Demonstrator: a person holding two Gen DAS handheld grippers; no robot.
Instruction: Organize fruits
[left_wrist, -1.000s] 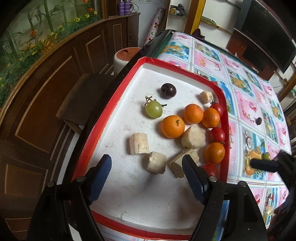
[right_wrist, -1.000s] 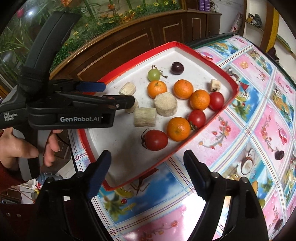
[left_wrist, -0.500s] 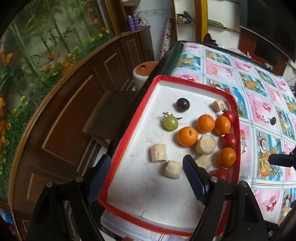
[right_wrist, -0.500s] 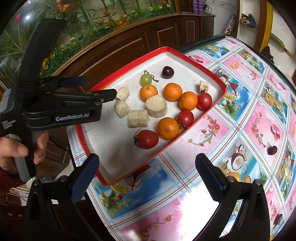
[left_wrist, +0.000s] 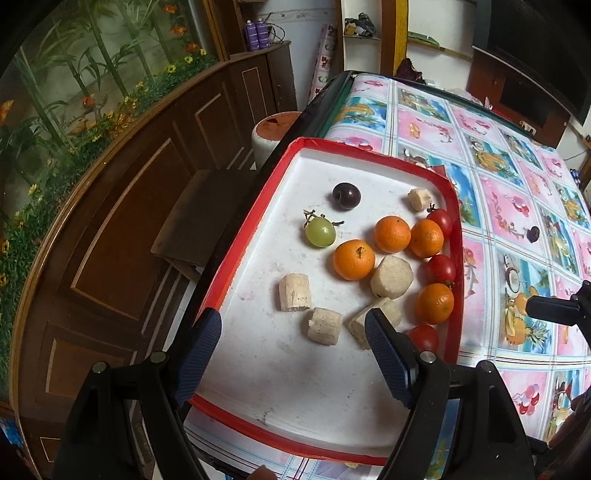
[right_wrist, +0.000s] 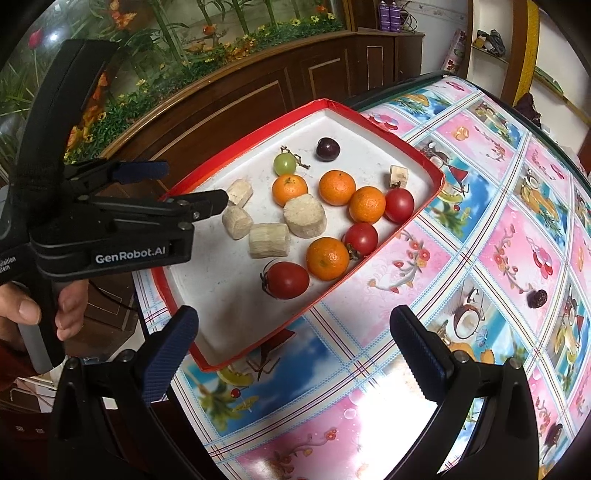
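Note:
A red-rimmed white tray (left_wrist: 255, 229) (right_wrist: 417, 155) holds several oranges (left_wrist: 354, 259) (right_wrist: 327, 258), three red tomatoes (left_wrist: 440, 268) (right_wrist: 287, 280), several pale banana chunks (left_wrist: 294, 297) (right_wrist: 268, 240), a green grape (left_wrist: 320, 231) (right_wrist: 284, 163) and a dark grape (left_wrist: 346, 196) (right_wrist: 327, 148). My left gripper (left_wrist: 291, 352) is open and empty above the tray's near end; it also shows in the right wrist view (right_wrist: 184, 186). My right gripper (right_wrist: 295, 350) is open and empty over the tablecloth beside the tray.
The table carries a colourful fruit-print cloth (left_wrist: 517, 206) (right_wrist: 480, 236) with a small dark fruit (left_wrist: 533, 233) (right_wrist: 536, 297) lying on it. A wooden cabinet (left_wrist: 122, 221) and a stool (left_wrist: 275, 129) stand past the table's left edge.
Both grippers have drawn back from the tray and risen, so the tray looks smaller. The right gripper's jaws have opened wider. The fruits have not moved.

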